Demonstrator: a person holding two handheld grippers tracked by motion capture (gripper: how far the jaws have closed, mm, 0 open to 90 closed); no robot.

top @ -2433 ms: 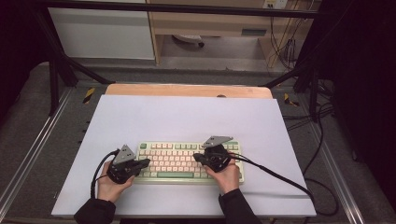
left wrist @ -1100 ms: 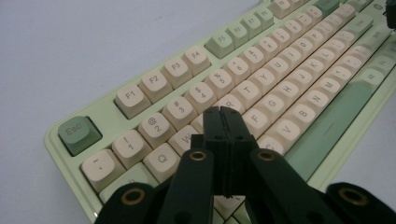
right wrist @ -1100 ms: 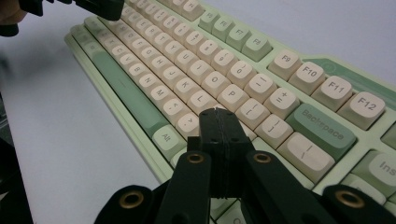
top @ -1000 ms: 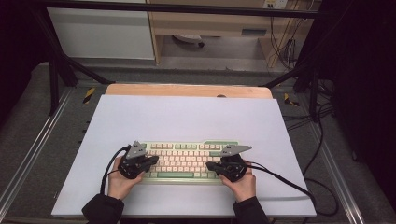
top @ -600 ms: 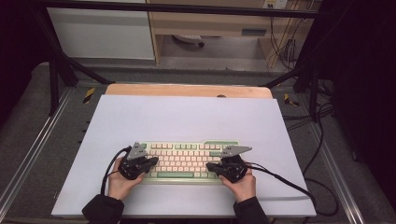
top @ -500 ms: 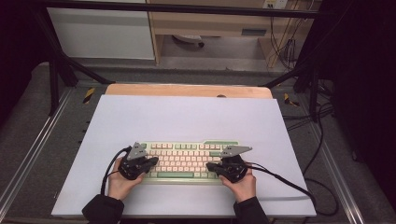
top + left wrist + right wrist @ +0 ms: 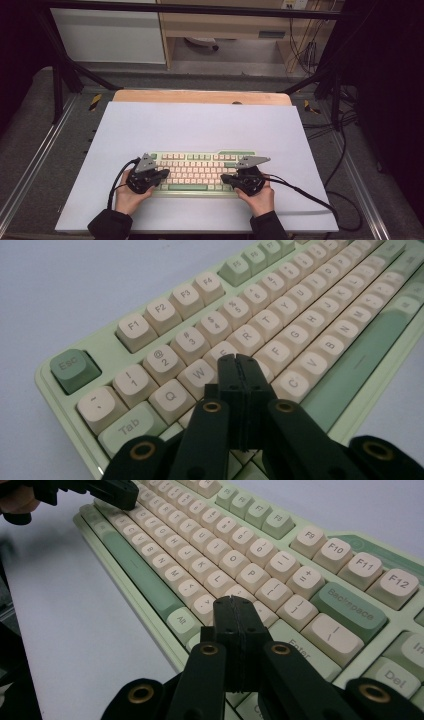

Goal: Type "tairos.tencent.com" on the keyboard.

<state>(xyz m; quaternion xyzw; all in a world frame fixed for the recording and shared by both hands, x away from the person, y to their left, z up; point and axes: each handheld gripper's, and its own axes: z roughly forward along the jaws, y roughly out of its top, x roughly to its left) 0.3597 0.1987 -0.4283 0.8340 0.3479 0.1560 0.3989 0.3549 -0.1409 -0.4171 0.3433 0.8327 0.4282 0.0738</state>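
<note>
Resting over one keyboard [image 7: 200,172], two closed tongs, left tongs [image 7: 161,174] and right tongs [image 7: 227,178], grip nothing.

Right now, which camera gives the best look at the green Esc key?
The left gripper view: the Esc key sits close and unobstructed at the corner of the keyboard, its lettering readable. In the high view the keyboard is small, so that key can't be picked out. The right gripper view covers the Backspace end.

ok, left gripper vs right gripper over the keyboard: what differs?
The left gripper sits over the letter keys at the Esc end of the keyboard; the right gripper sits at the Enter and Backspace end. In the high view their grey plates point opposite ways. Both have their jaws shut with nothing between them.
</note>
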